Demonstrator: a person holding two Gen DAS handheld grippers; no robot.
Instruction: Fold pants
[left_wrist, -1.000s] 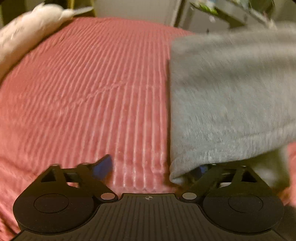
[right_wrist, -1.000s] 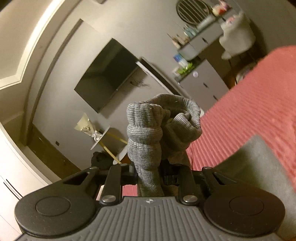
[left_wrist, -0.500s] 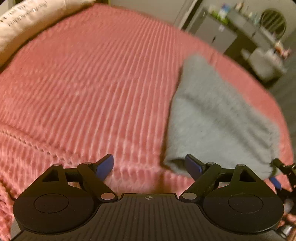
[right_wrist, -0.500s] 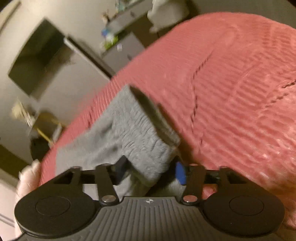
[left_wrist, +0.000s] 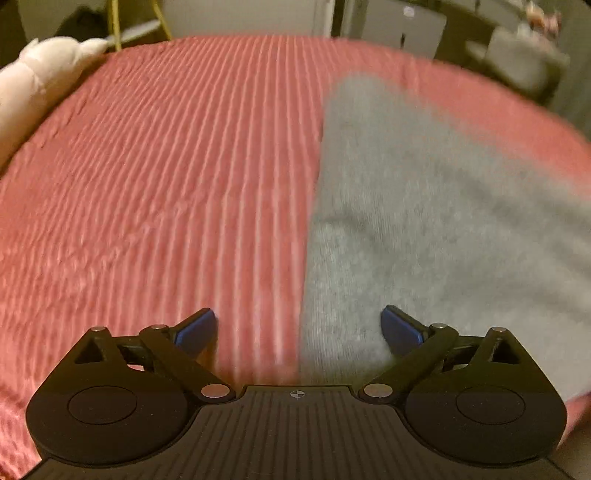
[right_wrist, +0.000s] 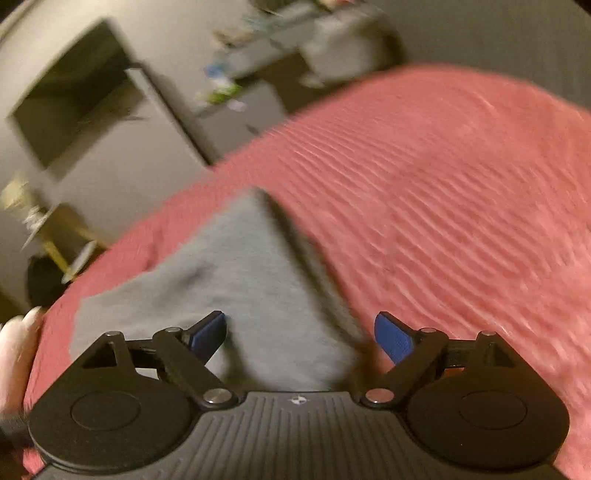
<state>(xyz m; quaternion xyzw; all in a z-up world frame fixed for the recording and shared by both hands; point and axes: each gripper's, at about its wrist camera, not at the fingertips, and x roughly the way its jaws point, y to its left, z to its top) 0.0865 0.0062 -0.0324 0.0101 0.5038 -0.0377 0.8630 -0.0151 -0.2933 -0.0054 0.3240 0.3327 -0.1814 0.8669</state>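
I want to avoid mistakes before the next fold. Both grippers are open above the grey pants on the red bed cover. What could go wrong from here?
1. The left gripper straddles the pants' edge, so closing there may also pinch the ribbed bed cover.
2. The right gripper hovers near a raised fold; a grab there might bunch the pants.
3. Both views are blurred, so aim may be poor.

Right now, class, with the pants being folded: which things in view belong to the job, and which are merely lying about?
Part of the job:
- grey pants, lying on the bed
- left claw, open
- right claw, open
- red ribbed bedspread, the folding surface

Merely about:
- white pillow
- dark wall screen
- grey cabinet
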